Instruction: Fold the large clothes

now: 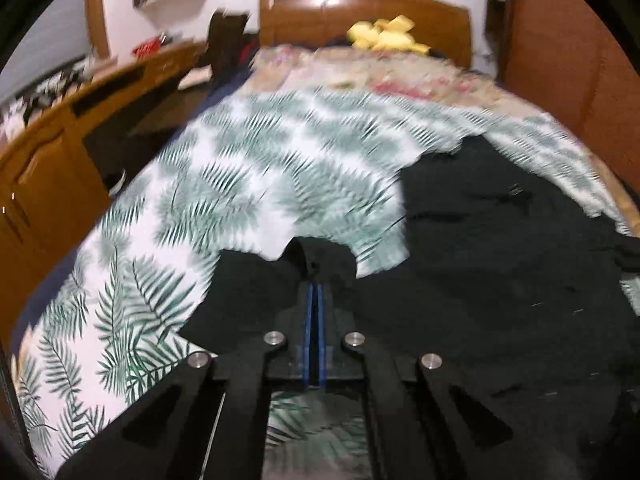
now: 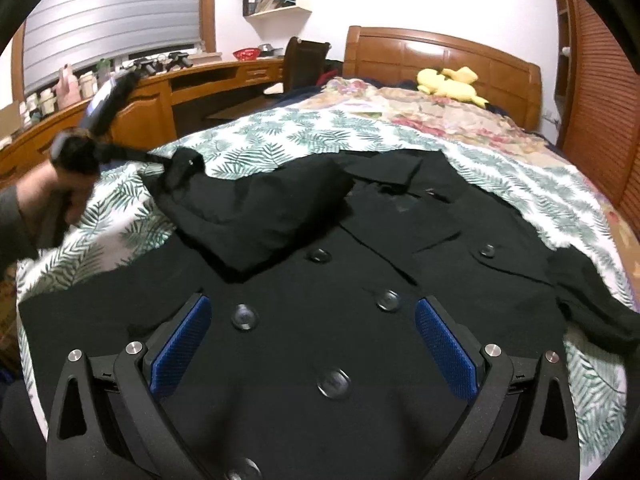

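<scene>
A black double-breasted coat (image 2: 360,280) with large dark buttons lies front up on a bed with a white and green fern-print cover (image 2: 280,132). My left gripper (image 1: 315,280) is shut on the coat's left sleeve (image 1: 256,288) and holds its cuff above the bed. In the right wrist view the left gripper (image 2: 182,164) holds that sleeve (image 2: 260,216), which is draped across the coat's chest. My right gripper (image 2: 312,320) is open and empty, hovering over the coat's front with blue pads (image 2: 182,344) wide apart. The right sleeve (image 2: 592,300) lies out to the right.
A wooden headboard (image 2: 440,64) and yellow plush toy (image 2: 452,82) are at the far end of the bed. A floral blanket (image 2: 440,116) lies near them. A wooden desk (image 2: 160,92) runs along the left, a louvred wooden wardrobe (image 2: 600,120) on the right.
</scene>
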{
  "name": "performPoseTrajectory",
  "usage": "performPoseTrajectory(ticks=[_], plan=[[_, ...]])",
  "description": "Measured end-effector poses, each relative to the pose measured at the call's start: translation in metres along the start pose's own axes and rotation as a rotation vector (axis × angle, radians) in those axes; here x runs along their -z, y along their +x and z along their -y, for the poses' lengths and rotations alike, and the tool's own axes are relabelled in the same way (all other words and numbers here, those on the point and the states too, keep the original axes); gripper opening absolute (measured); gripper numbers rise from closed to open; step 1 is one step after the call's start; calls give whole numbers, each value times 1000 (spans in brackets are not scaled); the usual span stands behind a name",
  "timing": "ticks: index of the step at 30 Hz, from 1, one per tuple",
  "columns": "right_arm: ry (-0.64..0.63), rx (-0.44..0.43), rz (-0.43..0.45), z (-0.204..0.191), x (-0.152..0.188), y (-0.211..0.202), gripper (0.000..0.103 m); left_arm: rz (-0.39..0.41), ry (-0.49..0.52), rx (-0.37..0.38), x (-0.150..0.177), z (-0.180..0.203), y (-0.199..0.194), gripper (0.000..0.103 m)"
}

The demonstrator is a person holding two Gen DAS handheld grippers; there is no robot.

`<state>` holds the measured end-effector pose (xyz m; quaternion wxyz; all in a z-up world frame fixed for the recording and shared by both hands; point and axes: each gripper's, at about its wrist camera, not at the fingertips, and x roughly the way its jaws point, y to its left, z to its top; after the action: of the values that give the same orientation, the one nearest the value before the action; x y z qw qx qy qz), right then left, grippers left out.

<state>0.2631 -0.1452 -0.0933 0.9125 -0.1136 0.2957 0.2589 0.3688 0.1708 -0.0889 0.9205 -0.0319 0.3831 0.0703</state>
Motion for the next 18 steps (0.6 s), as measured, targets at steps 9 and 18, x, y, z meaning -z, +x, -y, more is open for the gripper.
performPoseTrajectory(ticks=[9, 18], plan=[[52, 77, 59, 34, 6, -68, 103, 127, 143, 158, -21, 110, -91, 0], [138, 183, 88, 80, 24, -127, 103, 205, 293, 303, -2, 208, -169, 0]])
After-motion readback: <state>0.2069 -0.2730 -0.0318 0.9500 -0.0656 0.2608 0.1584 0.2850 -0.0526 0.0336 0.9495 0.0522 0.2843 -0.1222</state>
